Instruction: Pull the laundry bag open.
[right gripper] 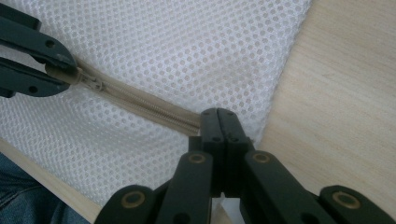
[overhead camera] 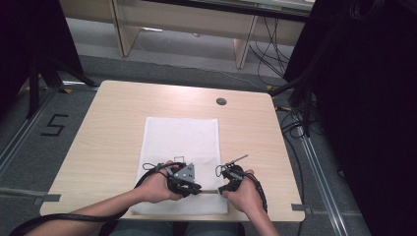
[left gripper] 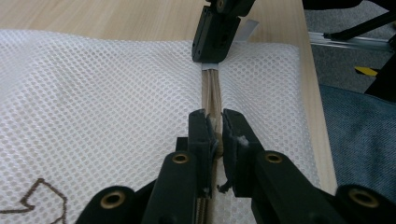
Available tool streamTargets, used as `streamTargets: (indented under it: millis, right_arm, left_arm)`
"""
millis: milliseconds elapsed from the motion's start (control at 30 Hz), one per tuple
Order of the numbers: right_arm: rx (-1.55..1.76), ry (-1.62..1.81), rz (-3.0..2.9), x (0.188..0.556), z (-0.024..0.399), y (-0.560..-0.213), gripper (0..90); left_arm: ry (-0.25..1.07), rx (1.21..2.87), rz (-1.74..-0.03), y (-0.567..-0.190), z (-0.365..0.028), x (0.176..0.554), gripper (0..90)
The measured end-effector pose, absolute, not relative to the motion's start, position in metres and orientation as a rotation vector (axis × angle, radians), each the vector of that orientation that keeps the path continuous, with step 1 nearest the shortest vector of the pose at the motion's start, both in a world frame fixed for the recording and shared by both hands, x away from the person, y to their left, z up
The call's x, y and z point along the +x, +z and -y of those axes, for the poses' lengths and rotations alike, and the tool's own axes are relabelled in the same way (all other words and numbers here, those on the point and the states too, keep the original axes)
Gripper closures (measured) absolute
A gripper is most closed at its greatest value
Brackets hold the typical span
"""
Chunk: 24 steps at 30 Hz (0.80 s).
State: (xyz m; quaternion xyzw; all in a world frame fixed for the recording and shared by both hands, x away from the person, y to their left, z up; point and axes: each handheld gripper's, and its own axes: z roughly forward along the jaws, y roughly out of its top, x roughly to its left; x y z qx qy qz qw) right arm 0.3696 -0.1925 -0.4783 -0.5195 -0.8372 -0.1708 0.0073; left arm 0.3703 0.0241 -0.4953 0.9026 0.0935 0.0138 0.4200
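Up close, both grippers (left gripper: pixel 214 130) (right gripper: pixel 224 126) on the mesh bag's (left gripper: pixel 93 93) beige zipper (right gripper: pixel 140 105).

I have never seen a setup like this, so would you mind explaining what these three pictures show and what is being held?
A person sits at a wooden table holding a two-jaw tool in each hand. The high view looks down from above; the other two pictures come from cameras riding on each tool, looking along its black jaws. On the table lies a white mesh bag with a beige zipper near the person's edge. The left gripper has its jaws closed on the zipper's slider area. The right gripper has its jaws shut on the zipper's end, by the bag's edge.
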Motion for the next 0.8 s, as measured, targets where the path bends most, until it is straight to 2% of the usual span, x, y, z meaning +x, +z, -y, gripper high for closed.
streamTargets:
  millis: [800]
  right_arm:
    - [-1.629,-0.533,2.620,0.3693,0.1924,-0.4782,90.0]
  left_arm:
    - [0.048,2.272,-0.220,-0.4926,-0.0345,0.3691,81.8]
